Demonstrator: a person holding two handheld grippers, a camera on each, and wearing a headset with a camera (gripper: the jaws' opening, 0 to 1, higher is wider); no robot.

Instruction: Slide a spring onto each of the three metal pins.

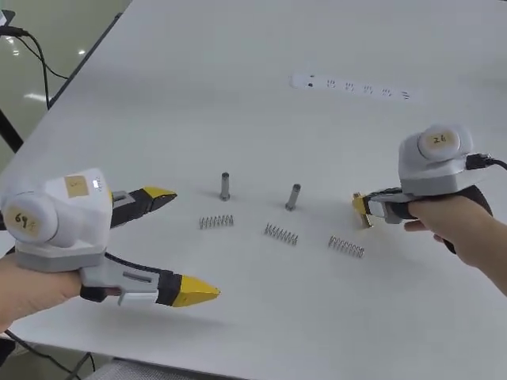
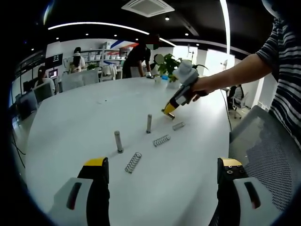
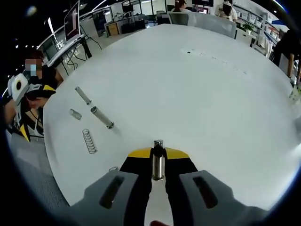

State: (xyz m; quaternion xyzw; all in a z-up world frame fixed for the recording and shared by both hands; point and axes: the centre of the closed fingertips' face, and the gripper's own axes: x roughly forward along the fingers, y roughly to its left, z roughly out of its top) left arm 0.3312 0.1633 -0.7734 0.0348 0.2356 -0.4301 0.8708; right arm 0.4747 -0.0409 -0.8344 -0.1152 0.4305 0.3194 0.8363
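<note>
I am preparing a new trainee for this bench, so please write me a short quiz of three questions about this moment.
1. True or false: a spring already sits on one of the two free pins.
2. Choose one: what is between the jaws of the right gripper? A a spring; B a metal pin; C nothing.
3. Count: how many springs lie on the table?

Key: 1 false, both free pins are bare. 2 B, the jaws are shut on it. 3 three, all lying flat.
</note>
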